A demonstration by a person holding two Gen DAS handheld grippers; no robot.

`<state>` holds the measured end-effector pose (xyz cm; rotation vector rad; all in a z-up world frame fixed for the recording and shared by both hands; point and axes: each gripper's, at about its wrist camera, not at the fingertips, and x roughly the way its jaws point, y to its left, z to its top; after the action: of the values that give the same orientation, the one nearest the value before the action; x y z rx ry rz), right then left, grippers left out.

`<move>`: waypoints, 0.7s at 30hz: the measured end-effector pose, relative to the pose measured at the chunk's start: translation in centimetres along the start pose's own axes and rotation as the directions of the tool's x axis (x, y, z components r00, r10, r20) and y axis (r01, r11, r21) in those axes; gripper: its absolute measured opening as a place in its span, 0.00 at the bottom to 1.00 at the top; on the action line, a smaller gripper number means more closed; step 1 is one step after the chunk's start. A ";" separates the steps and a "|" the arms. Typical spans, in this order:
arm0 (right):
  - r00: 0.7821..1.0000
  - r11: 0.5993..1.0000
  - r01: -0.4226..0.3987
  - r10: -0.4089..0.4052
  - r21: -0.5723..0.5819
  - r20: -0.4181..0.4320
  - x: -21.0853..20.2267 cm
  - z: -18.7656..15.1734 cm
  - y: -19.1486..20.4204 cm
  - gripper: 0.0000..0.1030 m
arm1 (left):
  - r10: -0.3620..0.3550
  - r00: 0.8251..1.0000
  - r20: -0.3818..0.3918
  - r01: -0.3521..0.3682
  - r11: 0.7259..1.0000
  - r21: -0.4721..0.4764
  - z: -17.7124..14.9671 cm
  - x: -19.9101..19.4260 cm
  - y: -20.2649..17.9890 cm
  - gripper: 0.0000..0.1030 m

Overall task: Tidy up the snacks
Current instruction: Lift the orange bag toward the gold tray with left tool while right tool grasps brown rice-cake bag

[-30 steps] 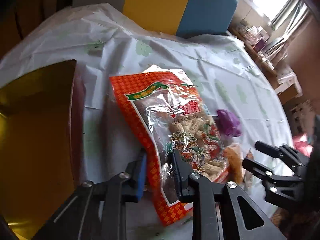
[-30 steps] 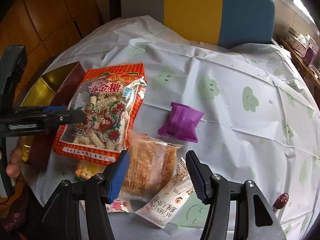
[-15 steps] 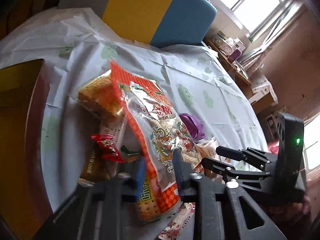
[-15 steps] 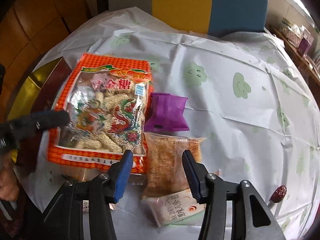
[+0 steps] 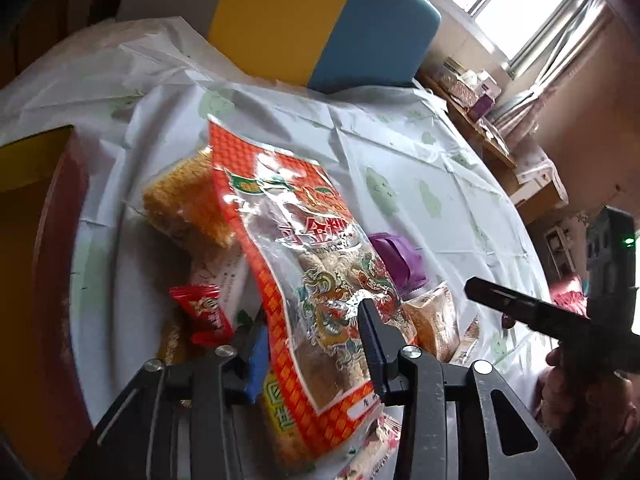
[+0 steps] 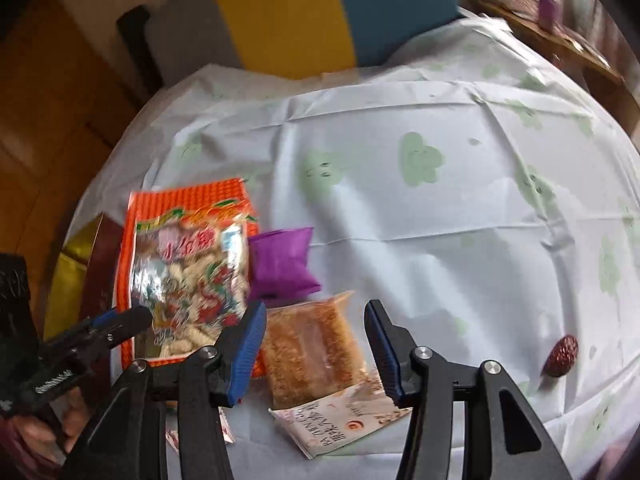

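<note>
The gold-lined box [image 5: 36, 216] fills the left edge of my left view, and I see nothing inside the part that shows, so I judge the sorting barely begun. The white tablecloth [image 6: 400, 220] carries nearly everything. My left gripper [image 5: 316, 344], low centre of the left view, has just been opening: the big orange snack bag [image 5: 304, 280] stands tilted between its fingers, its corner raised off the cloth, and I cannot tell whether the pads grip it. Uncovered at centre left lie a yellow crispy block [image 5: 188, 200] and a red candy wrapper [image 5: 202, 312]. My right gripper [image 6: 316, 352] is spread over the brown cake packet [image 6: 312, 352], closing in, not pressing. Left to do: purple pouch [image 6: 284, 262], white sachet [image 6: 340, 420], and a date [image 6: 562, 354] at lower right.
</note>
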<state>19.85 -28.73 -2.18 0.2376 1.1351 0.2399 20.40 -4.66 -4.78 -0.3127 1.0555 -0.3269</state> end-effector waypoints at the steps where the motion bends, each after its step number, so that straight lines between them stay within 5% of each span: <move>1: 1.000 1.000 -0.007 0.007 0.017 -0.002 0.0 0.1 -0.3 0.51 | 0.016 1.000 -0.004 -0.016 1.000 0.005 0.0 0.3 0.0 0.02; 9: 0.994 0.998 -0.059 0.061 0.019 -0.091 1.5 0.1 -0.9 0.51 | -0.047 0.995 0.089 0.046 0.999 0.010 -1.1 -2.7 0.3 0.00; 16: 0.989 0.996 -0.007 -0.006 -0.092 -0.147 3.1 -0.7 0.8 0.72 | -0.106 0.985 0.139 0.102 0.994 0.035 -0.9 -5.4 -0.4 0.00; 21: 0.977 0.975 0.108 -0.140 -0.195 -0.158 4.7 -1.7 1.9 0.70 | -0.142 0.976 0.166 0.136 0.989 0.048 -0.5 -6.7 -1.4 0.00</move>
<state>20.08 -25.37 -6.27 -0.0206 1.2847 0.2568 16.76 -3.25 0.89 -0.3761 0.8611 -0.4375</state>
